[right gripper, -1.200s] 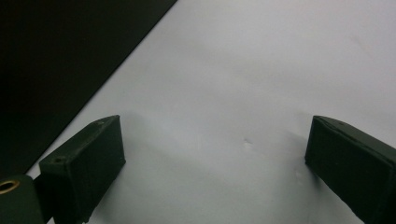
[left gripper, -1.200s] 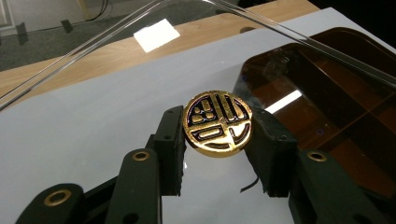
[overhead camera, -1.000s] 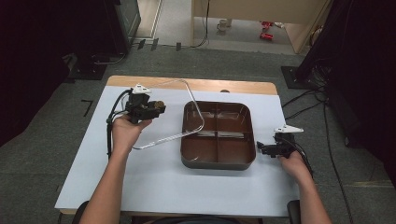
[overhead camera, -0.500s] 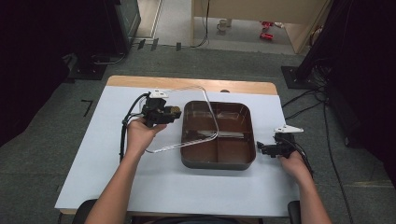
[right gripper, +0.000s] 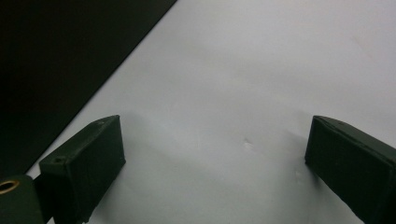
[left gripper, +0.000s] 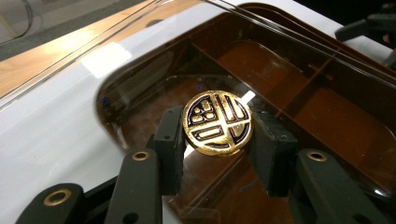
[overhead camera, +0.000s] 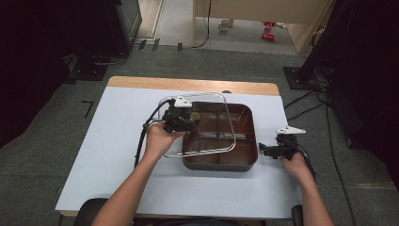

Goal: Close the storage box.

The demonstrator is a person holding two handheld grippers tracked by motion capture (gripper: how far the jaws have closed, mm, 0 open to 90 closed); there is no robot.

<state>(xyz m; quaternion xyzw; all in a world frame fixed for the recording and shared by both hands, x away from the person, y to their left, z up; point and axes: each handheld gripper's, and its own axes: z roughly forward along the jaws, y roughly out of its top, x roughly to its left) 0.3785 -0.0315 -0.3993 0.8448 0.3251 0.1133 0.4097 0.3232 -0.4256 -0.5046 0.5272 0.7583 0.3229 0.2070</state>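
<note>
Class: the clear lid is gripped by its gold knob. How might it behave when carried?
The clear lid keeps its flat shape when lifted, so probably stiff and light. Held only by the gold knob in the left gripper, it may swing or tilt.

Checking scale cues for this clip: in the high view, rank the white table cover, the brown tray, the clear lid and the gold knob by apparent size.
1. White table cover, by far the largest.
2. Brown tray.
3. Clear lid; its outline looks close to the tray's, and it is held nearer the camera, so 2 and 3 are unsure.
4. Gold knob, smallest.
</note>
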